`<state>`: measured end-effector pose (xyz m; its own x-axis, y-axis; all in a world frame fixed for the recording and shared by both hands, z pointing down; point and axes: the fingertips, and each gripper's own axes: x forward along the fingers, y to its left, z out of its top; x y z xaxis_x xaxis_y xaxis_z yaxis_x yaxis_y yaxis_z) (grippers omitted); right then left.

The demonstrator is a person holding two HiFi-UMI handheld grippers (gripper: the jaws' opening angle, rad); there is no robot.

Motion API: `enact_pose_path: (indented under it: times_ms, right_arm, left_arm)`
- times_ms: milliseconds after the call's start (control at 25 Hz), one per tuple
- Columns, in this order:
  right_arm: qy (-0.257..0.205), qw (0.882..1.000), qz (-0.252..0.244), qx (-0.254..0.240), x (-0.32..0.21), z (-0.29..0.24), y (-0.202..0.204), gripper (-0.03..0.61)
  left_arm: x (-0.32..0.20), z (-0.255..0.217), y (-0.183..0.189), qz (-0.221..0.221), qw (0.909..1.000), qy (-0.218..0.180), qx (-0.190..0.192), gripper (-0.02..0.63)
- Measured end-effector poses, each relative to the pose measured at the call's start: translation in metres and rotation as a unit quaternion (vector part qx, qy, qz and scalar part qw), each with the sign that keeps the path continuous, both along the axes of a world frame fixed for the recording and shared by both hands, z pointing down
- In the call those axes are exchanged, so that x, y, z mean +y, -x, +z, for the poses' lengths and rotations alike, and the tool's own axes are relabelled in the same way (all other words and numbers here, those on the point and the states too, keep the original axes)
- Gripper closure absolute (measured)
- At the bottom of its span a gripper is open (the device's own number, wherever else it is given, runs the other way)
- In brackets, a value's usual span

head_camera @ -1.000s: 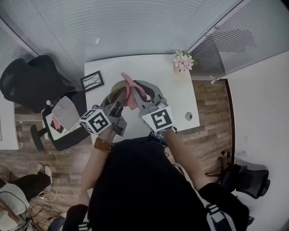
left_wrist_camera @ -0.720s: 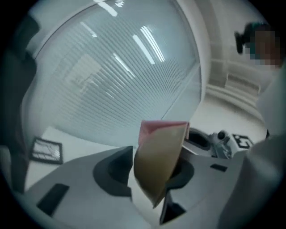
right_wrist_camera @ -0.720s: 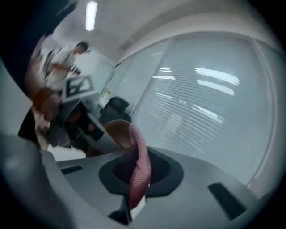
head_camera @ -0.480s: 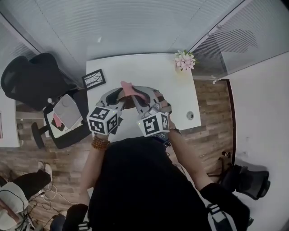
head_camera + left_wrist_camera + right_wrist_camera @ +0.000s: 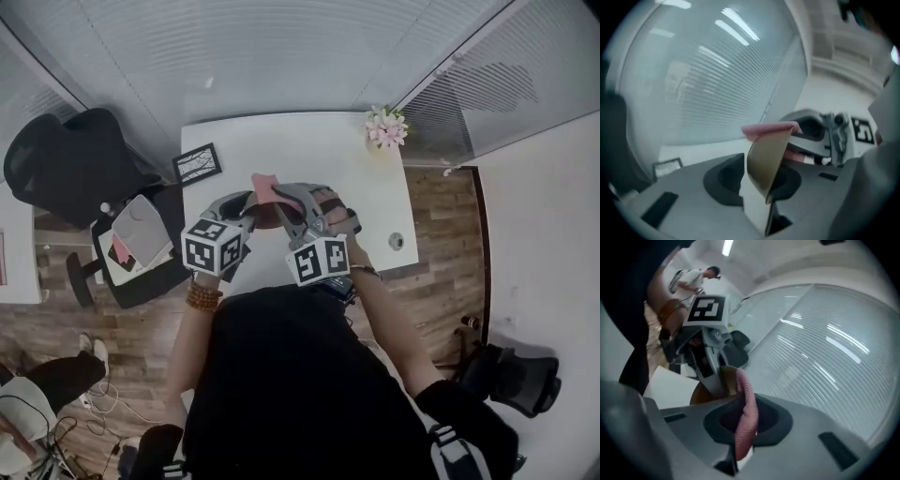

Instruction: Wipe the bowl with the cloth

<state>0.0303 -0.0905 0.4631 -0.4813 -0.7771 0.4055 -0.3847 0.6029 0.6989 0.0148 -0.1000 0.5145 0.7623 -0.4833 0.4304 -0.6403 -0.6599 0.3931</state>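
A brown bowl [image 5: 766, 159] hangs tipped on its edge above the white table [image 5: 309, 150], and my left gripper [image 5: 757, 190] is shut on its rim. A pink cloth [image 5: 746, 423] is pinched in my right gripper [image 5: 743, 427], which is shut on it. The cloth [image 5: 766, 129] lies across the bowl's upper rim. In the head view the bowl [image 5: 267, 217] is mostly hidden between the left gripper [image 5: 239, 202] and the right gripper [image 5: 292, 194], with the cloth [image 5: 265, 184] sticking up above them. The right gripper view shows the bowl [image 5: 705, 392] beside the left gripper [image 5: 710, 348].
A framed picture [image 5: 197, 164] lies at the table's far left corner and a pot of pink flowers [image 5: 384, 127] at the far right. A small round thing [image 5: 395, 241] sits near the right edge. A black office chair [image 5: 66, 159] stands to the left of the table.
Both grippers have drawn back towards the person and closer together. The bowl and the cloth are now largely hidden between them in the head view.
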Motion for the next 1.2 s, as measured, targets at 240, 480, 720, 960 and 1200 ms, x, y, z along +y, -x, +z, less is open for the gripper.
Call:
enact_pose_path:
  times_ms: [240, 480, 720, 960, 1200]
  right_arm:
    - [0.011, 0.982, 0.072, -0.172, -0.012, -0.025, -0.014, 0.558]
    - [0.066, 0.953, 0.109, -0.275, -0.022, -0.034, -0.020, 0.558]
    - [-0.056, 0.998, 0.015, -0.001, -0.005, -0.011, 0.004, 0.561]
    - [0.154, 0.864, 0.137, -0.458, -0.031, -0.033, -0.022, 0.556]
    - [-0.026, 0.998, 0.020, -0.050, -0.018, -0.025, 0.003, 0.556]
  left_arm:
    - [-0.011, -0.029, 0.003, -0.069, 0.9950, -0.023, 0.068, 0.546]
    - [-0.013, -0.031, 0.007, -0.126, 0.9379, 0.110, 0.304, 0.540]
    - [-0.011, -0.008, 0.004, -0.028, 0.9926, -0.079, -0.088, 0.535]
    - [-0.022, -0.039, 0.021, -0.170, 0.9132, 0.109, 0.354, 0.541]
    - [-0.021, -0.023, 0.014, -0.079, 0.9936, -0.015, 0.079, 0.478]
